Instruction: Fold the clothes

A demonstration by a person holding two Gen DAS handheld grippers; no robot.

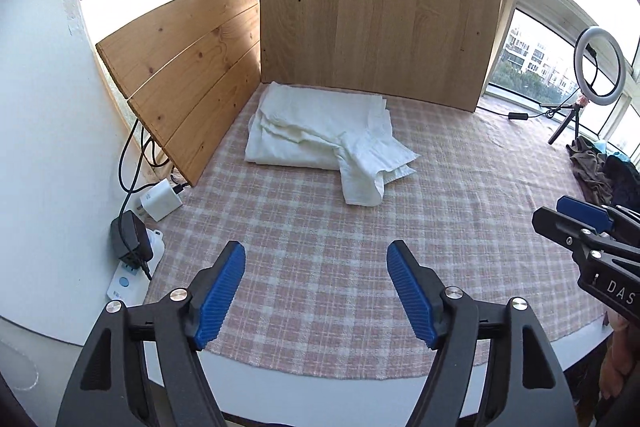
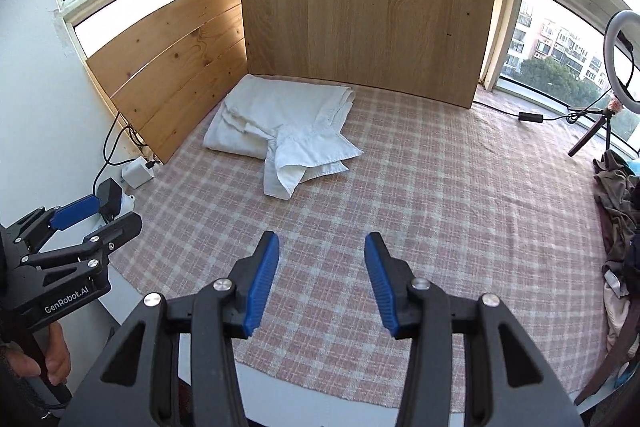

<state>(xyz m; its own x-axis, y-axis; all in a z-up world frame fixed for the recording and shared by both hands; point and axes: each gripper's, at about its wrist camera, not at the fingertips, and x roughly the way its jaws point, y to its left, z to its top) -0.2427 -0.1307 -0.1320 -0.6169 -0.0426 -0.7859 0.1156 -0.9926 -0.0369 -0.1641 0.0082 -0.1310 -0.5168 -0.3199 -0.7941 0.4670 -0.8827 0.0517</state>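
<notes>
A white garment (image 1: 320, 135) (image 2: 280, 131) lies folded into a loose bundle at the far left of the checked cloth (image 1: 360, 247) (image 2: 440, 207), close to the wooden boards, with one flap hanging toward me. My left gripper (image 1: 316, 259) hovers over the near part of the cloth, open, nothing between its blue pads. My right gripper (image 2: 322, 247) is open too and holds nothing. Each gripper shows at the edge of the other's view: the right gripper (image 1: 560, 217) at the right, the left gripper (image 2: 108, 217) at the left. Both are well short of the garment.
Two wooden boards (image 1: 372, 15) (image 1: 188, 75) stand behind and left of the cloth. A power strip with chargers (image 1: 136, 255) lies at the left. A ring light on a tripod (image 1: 598, 75) and a heap of dark clothes (image 1: 600, 175) (image 2: 616, 203) are at the right.
</notes>
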